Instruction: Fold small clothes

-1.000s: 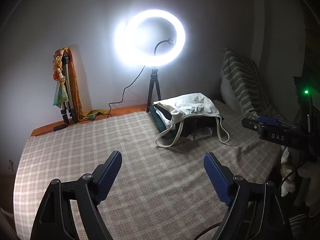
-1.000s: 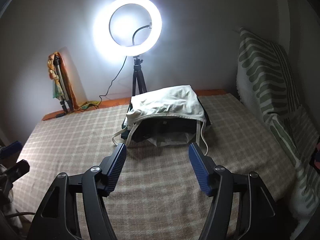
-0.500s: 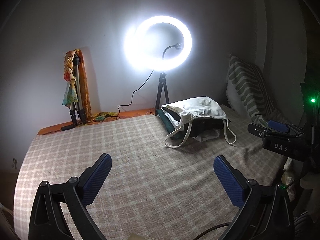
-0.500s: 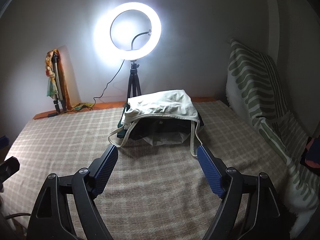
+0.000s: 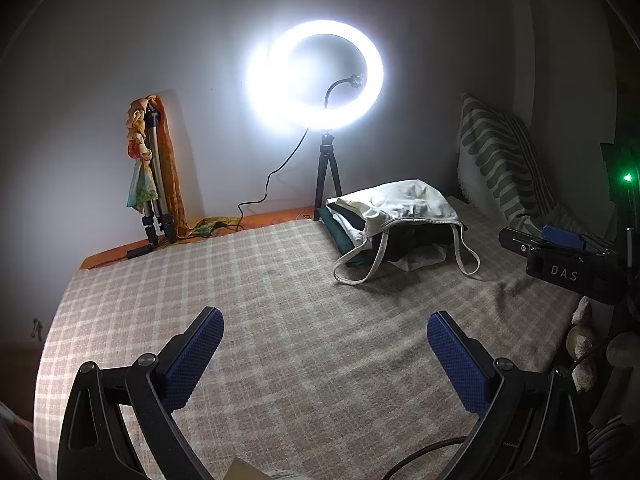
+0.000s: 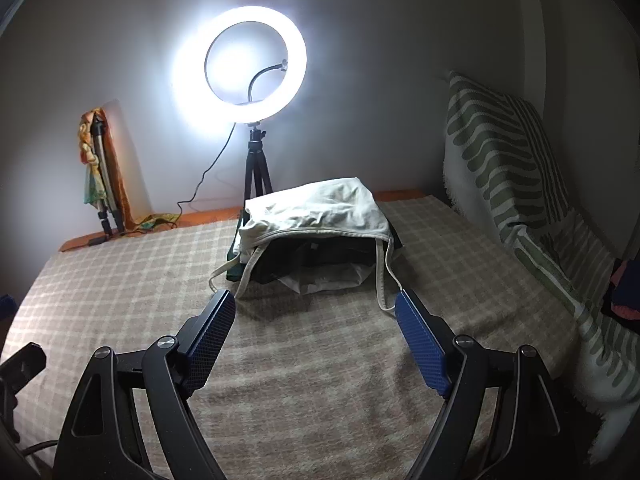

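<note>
A pile of small clothes lies at the far side of the checked bedspread (image 5: 248, 304). A white strappy top (image 5: 404, 204) lies over dark garments (image 5: 412, 240) and a green one (image 5: 340, 236). In the right wrist view the white top (image 6: 316, 212) is straight ahead, its straps hanging toward my fingers. My left gripper (image 5: 324, 332) is open and empty, above the spread, well short and left of the pile. My right gripper (image 6: 314, 312) is open and empty, just short of the pile, its right fingertip (image 6: 408, 304) next to a strap end.
A lit ring light on a tripod (image 5: 320, 76) stands behind the pile. A second tripod draped with cloth (image 5: 150, 168) leans on the wall at far left. A striped cushion (image 6: 504, 156) lines the right side. The right gripper's body (image 5: 568, 268) shows in the left view.
Both grippers have opened wider. The left gripper has pulled back and turned a little, so the pile sits farther off to its right. The right gripper has stayed near the straps.
</note>
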`<state>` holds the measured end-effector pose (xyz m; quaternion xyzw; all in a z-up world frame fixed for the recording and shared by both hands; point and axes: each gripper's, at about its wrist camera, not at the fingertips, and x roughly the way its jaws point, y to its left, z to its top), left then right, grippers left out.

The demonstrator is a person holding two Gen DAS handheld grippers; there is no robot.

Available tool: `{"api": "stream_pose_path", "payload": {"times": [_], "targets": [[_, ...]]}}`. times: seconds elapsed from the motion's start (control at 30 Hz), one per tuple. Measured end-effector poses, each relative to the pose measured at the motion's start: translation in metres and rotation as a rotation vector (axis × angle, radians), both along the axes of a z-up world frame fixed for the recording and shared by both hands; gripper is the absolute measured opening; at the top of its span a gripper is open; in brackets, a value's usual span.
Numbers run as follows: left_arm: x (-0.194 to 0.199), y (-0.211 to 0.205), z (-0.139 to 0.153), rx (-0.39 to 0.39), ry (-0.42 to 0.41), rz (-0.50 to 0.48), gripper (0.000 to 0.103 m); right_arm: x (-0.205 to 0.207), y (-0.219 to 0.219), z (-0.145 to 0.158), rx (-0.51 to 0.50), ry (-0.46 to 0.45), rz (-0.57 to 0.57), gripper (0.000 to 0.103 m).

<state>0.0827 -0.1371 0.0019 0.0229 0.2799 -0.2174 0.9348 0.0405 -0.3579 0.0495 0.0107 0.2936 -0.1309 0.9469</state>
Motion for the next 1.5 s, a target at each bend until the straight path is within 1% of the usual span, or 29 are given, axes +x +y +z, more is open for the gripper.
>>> {"api": "stream_pose_path", "payload": {"times": [0.4,1.5], "targets": [[-0.0067,-0.0005,0.0043,0.012,-0.023,0.007,0.103,0.0002,0.0005,-0.002,-0.003,0.008,0.0,0.082],[-0.0082,-0.0012,0.0033,0.023,-0.016,0.008,0.103,-0.0057,0.0087,0.0008,-0.003,0.0,-0.014,0.082]]}}
